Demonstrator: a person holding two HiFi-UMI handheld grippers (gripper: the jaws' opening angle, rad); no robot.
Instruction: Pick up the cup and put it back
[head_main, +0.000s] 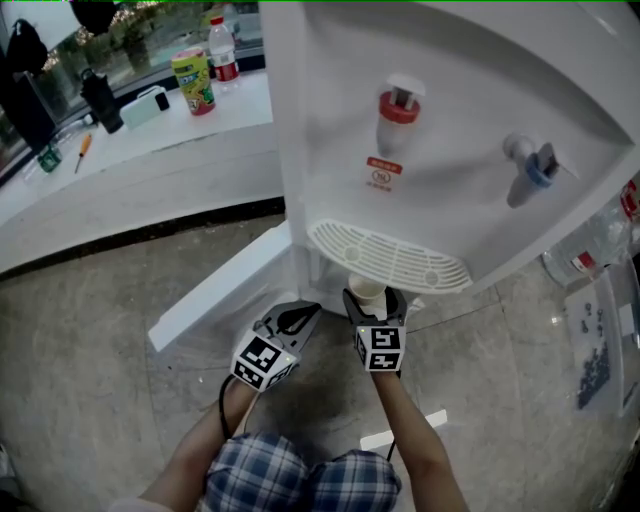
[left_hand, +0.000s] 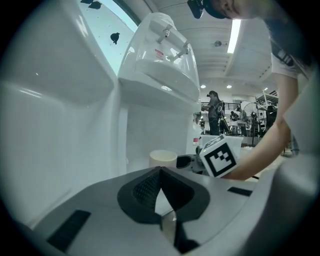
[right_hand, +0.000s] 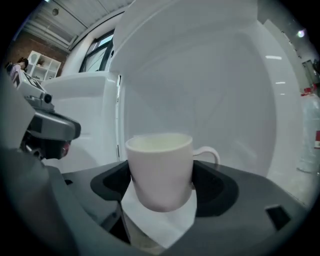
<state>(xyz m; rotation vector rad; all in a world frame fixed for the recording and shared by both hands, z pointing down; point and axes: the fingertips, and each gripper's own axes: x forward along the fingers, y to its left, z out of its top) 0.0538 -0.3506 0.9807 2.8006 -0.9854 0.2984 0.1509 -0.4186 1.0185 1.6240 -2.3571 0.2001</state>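
A white handled cup sits between the jaws of my right gripper, whose pads press its two sides; its rounded bottom hangs clear of the white surface below. In the head view the cup and right gripper are just under the drip tray of the white water dispenser, at its lower compartment. My left gripper is to the left, its jaws together and empty. From the left gripper view the cup stands ahead beside the right gripper's marker cube.
The dispenser's lower door swings open to the left. Red tap and blue tap are above the tray. A white counter with a can and a bottle runs at the back left. Plastic bottles lie at the right.
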